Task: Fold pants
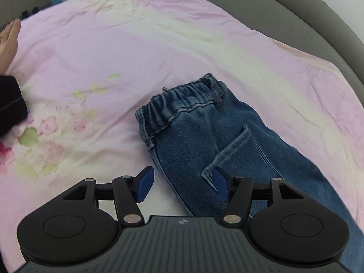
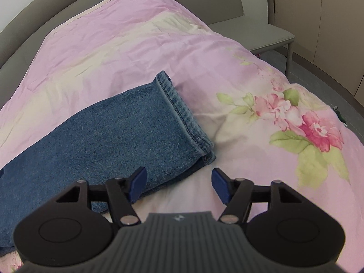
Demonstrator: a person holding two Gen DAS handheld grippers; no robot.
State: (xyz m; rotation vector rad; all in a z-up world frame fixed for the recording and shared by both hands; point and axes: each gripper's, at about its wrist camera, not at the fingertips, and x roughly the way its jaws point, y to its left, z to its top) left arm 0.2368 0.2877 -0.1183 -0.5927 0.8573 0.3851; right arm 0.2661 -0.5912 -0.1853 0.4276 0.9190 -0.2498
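A pair of blue denim pants lies flat on the pink floral bedspread, folded lengthwise with one leg on the other. The elastic waistband and a back pocket show in the left wrist view. The stacked leg hems show in the right wrist view. My left gripper is open and empty, just above the seat area near the pocket corner. My right gripper is open and empty, hovering at the near edge of the legs beside the hem corner.
The bedspread covers the bed, with a grey headboard behind. A grey chair stands past the bed's far corner. A person's bare foot and dark sleeve are at the left edge.
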